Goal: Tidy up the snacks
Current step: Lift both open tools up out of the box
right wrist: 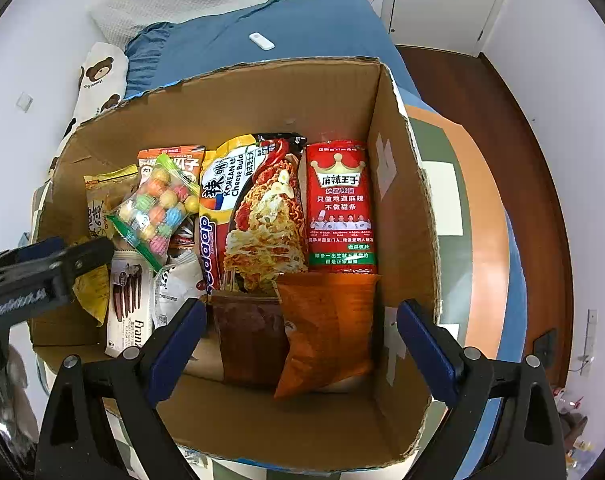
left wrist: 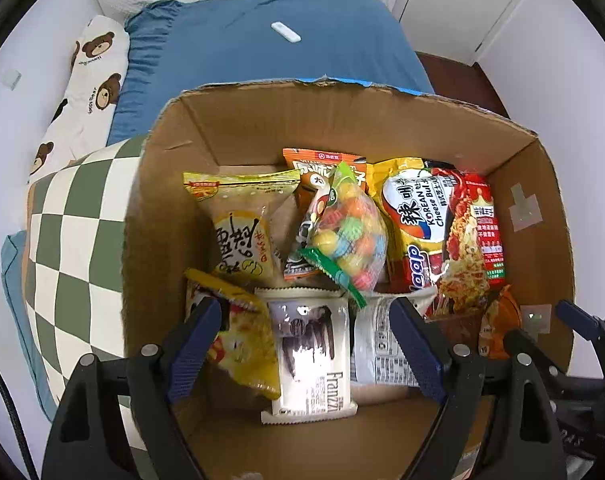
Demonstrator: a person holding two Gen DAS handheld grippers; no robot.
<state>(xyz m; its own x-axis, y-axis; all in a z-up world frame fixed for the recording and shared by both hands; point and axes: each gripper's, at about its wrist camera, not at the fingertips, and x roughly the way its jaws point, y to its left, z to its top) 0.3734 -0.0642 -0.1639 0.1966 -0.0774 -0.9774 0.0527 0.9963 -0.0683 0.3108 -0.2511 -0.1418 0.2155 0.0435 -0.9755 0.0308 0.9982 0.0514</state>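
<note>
Several snack packets already lie inside the cardboard box (right wrist: 402, 208), which sits on a checkered cushion (left wrist: 74, 216) on the blue bed (left wrist: 262, 56). Along the far wall I see the red spicy-strip packet (right wrist: 340, 208), the Korean cheese noodle packet (right wrist: 258, 208) and the bag of coloured candy balls (left wrist: 352, 232); nearer me lie the Franzzi wafer packet (left wrist: 312, 356) and the orange packet (right wrist: 326, 328). My left gripper (left wrist: 304, 344) hangs released over the wafer, nothing between its fingers, and my right gripper (right wrist: 300, 348) is spread just as wide above the orange packet, empty too. To do this well, I judge I should fetch the next snack and lay it flat in the bare front strip, without crushing the upright packets.
</note>
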